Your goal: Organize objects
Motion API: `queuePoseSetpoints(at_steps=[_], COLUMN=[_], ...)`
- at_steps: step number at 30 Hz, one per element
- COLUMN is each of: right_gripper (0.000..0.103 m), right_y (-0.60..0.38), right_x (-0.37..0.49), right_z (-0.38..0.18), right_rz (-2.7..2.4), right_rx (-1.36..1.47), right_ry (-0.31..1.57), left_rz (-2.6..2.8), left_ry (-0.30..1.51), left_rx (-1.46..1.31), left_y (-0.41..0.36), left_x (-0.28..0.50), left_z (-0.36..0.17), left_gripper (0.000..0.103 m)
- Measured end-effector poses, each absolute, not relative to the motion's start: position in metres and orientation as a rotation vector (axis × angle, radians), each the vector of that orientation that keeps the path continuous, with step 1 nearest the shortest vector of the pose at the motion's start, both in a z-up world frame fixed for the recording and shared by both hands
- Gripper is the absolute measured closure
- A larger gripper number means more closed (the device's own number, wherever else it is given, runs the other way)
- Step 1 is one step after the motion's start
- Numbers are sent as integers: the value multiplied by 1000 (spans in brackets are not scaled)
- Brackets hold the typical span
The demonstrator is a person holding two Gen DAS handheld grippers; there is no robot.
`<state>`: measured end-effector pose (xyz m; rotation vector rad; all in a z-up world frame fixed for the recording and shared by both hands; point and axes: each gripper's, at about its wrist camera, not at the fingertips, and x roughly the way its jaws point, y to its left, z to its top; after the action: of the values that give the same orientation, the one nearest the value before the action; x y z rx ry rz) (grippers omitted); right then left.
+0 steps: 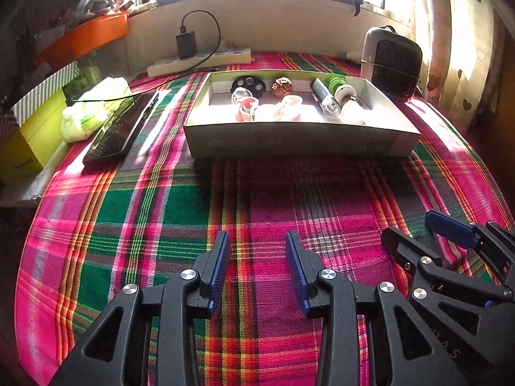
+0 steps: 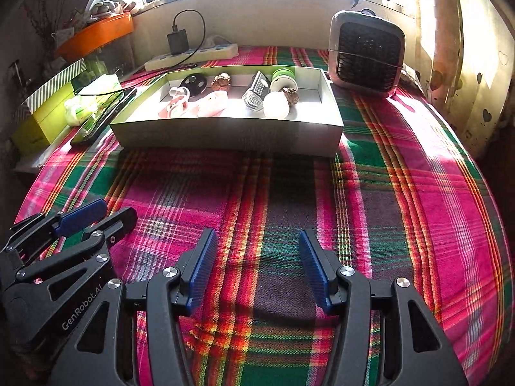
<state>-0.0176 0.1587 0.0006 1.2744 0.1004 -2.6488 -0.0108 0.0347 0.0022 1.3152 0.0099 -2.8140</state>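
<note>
Pink, green and orange plaid cloth point(image 1: 257, 199) lies closest to you, bare under both tools; your left gripper point(image 1: 257, 270) hangs over it with its blue ribbed pads spread and nothing between them, and your right gripper point(image 2: 256, 267) is beside it, also released, its jaws parted wider and empty. Neither touches the cloth as far as the views show. Beyond them, well apart from both grippers, sits the shallow grey cardboard tray point(image 1: 299, 143), its long wall facing you. Inside it, toward the near side, you have a pink and white plastic piece point(image 2: 209, 104) and a small red and white cup point(image 1: 246, 109) lying over; a white bulb point(image 2: 276, 104) rests just beside a metal grater point(image 2: 256, 95) on the right. Along the tray's far wall are a black round disc with holes point(image 1: 248, 84), a brown knobbly ball point(image 1: 282, 87) and a green-capped roll point(image 2: 283, 78), with a second brown lump touching the bulb. Left of the tray lies a black keyboard point(image 1: 120, 128) with a pale green packet point(image 1: 91, 112) behind it and a yellow-green box point(image 1: 30, 141) at the edge. Farthest back, a power strip point(image 1: 199, 61) carries a black charger point(image 1: 186, 44), and a small fan heater point(image 2: 367, 54) stands at the tray's far right corner, under the bright window
</note>
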Motion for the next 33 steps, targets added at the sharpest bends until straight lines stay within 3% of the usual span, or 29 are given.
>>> queuePoseSetpoints(at_steps=[13, 33], right_gripper=[41, 41], right_y=[157, 161], right_x=[-18, -19], right_z=[0, 0], right_rz=[-2650, -2670], right_rx=[1279, 1288], right_ry=[98, 77], left_rz=[-2820, -2820], left_ry=[28, 27], left_rx=[1318, 1318], left_y=[33, 33], left_x=[-9, -9], left_z=[2, 2], left_gripper=[69, 68])
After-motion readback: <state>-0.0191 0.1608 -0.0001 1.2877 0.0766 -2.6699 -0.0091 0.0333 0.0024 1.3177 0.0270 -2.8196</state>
